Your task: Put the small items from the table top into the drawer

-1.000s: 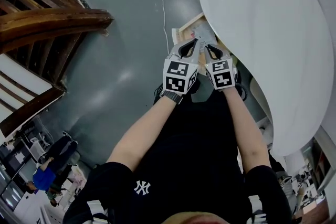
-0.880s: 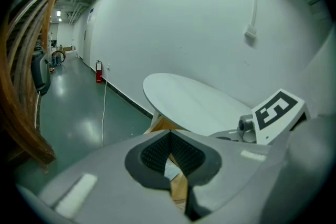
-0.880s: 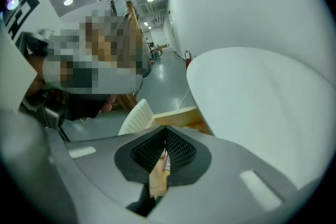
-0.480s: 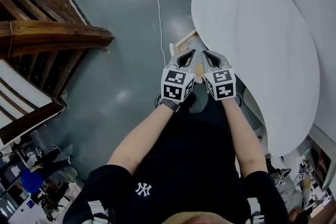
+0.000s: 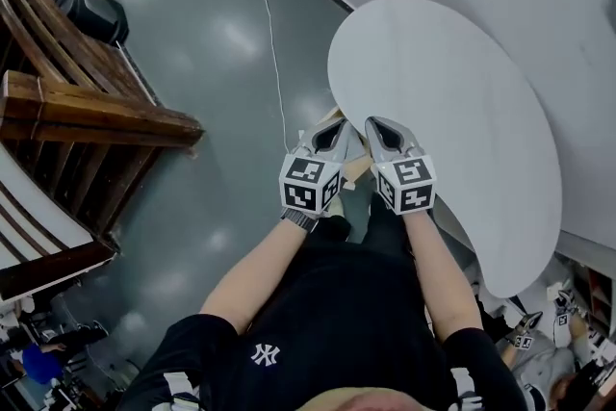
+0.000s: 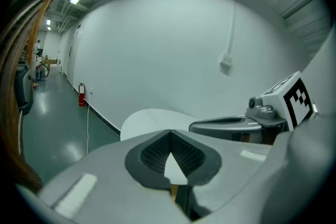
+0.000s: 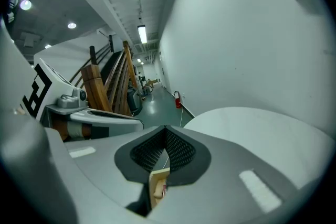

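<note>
Grippers: two, side by side over the near-left edge of one white oval table [image 5: 452, 111], whose long axis runs far-left to near-right. Left gripper [image 5: 332, 132]: jaws pressed together at the tips, gripping nothing. Right gripper [image 5: 378, 132]: the same. One pale wooden drawer [image 5: 354, 170] under that edge, only a sliver visible, direction unreadable. Only the right gripper view shows one small pinkish item [image 7: 157, 190] at the drawer's wood, too blurred to name

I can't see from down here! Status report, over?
Left gripper shut, empty. Right gripper shut, empty. White table top bare; wooden drawer open beneath its edge. Nothing in the way.
</note>
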Demonstrator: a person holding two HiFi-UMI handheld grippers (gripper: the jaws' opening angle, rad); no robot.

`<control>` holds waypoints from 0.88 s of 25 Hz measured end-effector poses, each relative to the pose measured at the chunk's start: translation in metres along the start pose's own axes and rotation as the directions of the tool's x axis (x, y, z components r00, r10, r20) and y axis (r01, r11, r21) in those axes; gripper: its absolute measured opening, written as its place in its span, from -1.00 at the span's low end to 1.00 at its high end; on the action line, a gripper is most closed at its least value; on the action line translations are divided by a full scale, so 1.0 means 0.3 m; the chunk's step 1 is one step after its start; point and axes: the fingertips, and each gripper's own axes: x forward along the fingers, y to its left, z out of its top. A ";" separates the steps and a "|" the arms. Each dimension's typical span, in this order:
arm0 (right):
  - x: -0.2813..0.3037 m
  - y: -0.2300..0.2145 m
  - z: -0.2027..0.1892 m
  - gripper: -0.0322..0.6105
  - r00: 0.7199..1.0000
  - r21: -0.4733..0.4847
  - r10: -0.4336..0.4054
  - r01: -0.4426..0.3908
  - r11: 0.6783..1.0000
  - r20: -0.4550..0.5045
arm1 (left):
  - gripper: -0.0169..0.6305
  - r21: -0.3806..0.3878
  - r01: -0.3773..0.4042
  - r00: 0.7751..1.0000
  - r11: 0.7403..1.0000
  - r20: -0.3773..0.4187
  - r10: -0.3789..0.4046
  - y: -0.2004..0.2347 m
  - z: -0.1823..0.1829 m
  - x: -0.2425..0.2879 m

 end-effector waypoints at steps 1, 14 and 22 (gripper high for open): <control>-0.004 -0.005 0.012 -0.82 1.000 -0.001 -0.003 0.003 1.000 0.028 | -0.94 0.012 0.003 1.000 1.000 0.017 -0.003 -0.002 0.011 -0.002; -0.173 0.044 0.182 -0.82 0.977 -0.028 0.005 0.001 1.000 0.211 | -0.94 0.067 0.030 0.984 0.997 0.176 -0.041 -0.117 0.179 -0.149; -0.226 0.071 0.273 -0.83 0.966 -0.051 0.002 0.011 0.999 0.260 | -0.94 0.080 0.052 0.968 0.995 0.241 -0.070 -0.159 0.294 -0.226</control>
